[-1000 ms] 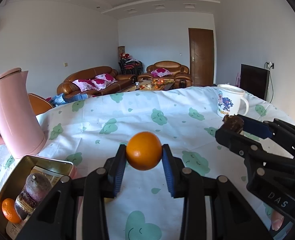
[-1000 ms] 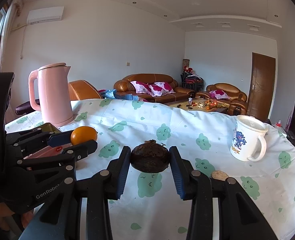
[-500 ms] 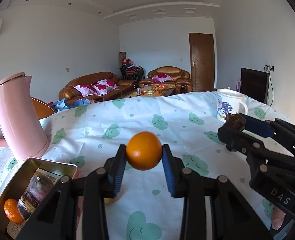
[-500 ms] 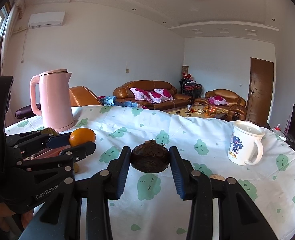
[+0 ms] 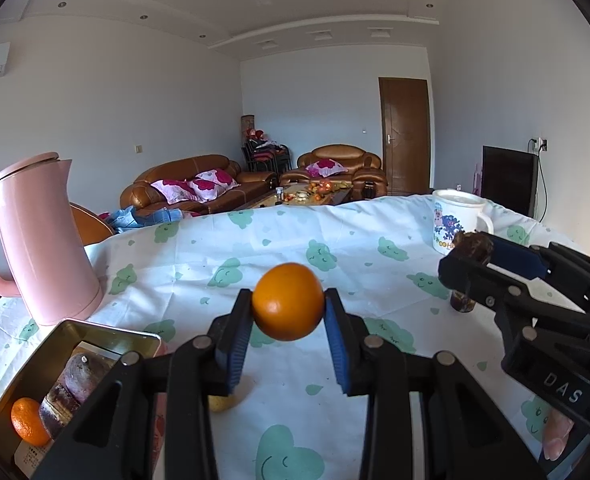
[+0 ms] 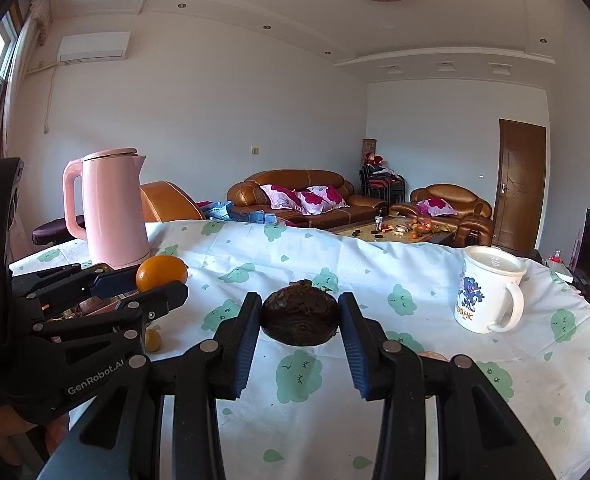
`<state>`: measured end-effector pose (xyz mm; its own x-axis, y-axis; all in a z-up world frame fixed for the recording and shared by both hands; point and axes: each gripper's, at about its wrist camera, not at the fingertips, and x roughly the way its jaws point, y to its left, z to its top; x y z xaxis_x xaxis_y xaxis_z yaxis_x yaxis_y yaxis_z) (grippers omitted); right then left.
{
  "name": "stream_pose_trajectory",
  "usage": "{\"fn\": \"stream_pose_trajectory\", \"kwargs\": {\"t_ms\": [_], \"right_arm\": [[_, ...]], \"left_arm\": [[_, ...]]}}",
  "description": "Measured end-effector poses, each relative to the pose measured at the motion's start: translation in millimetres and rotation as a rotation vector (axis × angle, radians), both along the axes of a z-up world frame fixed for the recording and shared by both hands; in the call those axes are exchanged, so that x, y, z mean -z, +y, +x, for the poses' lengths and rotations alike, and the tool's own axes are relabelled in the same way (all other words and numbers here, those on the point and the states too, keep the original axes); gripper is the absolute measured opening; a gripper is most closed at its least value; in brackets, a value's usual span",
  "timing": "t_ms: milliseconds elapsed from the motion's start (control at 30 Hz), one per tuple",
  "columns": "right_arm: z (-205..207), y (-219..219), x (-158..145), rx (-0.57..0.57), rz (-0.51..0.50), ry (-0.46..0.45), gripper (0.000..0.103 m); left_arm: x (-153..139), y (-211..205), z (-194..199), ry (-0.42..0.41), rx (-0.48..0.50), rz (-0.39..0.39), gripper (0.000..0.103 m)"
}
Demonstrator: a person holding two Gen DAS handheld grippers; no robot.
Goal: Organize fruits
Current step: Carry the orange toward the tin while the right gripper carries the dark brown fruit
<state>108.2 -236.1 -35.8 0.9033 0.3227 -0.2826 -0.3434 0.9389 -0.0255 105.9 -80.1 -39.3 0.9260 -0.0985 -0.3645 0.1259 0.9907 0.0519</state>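
Observation:
My left gripper (image 5: 288,334) is shut on an orange (image 5: 287,301), held above the cloud-print tablecloth (image 5: 355,240). My right gripper (image 6: 300,338) is shut on a dark brown wrinkled fruit (image 6: 300,316), also off the table. Each gripper appears at the side of the other's view: the right gripper (image 5: 469,258) with its dark fruit (image 5: 473,246), the left gripper (image 6: 161,282) with its orange (image 6: 161,272). A metal tin (image 5: 107,334) at lower left holds a small orange (image 5: 27,420) and a purplish fruit (image 5: 81,374). A small yellow fruit (image 5: 225,400) lies on the cloth under my left fingers.
A pink kettle (image 5: 41,240) stands at the left behind the tin. A white printed mug (image 6: 487,290) stands at the right. A small brown item (image 5: 462,304) sits on the cloth below the right gripper. Sofas and a coffee table lie beyond the table's far edge.
Both views have tilted slightly upward, so the table sits lower in the frames. Both fruits stay gripped as before.

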Motion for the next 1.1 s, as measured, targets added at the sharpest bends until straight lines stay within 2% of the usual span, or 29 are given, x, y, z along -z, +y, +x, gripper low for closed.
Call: {"fn": "stream_pose_trajectory", "kwargs": {"t_ms": [500, 1100], "right_arm": [[-15, 4, -4, -0.014, -0.005, -0.064, 0.041], [-19, 19, -4, -0.048, -0.021, -0.056, 0.041]], "left_arm": [[-3, 3, -9, -0.045, -0.015, -0.005, 0.037], [-6, 12, -21, -0.056, -0.025, -0.015, 0.037]]}}
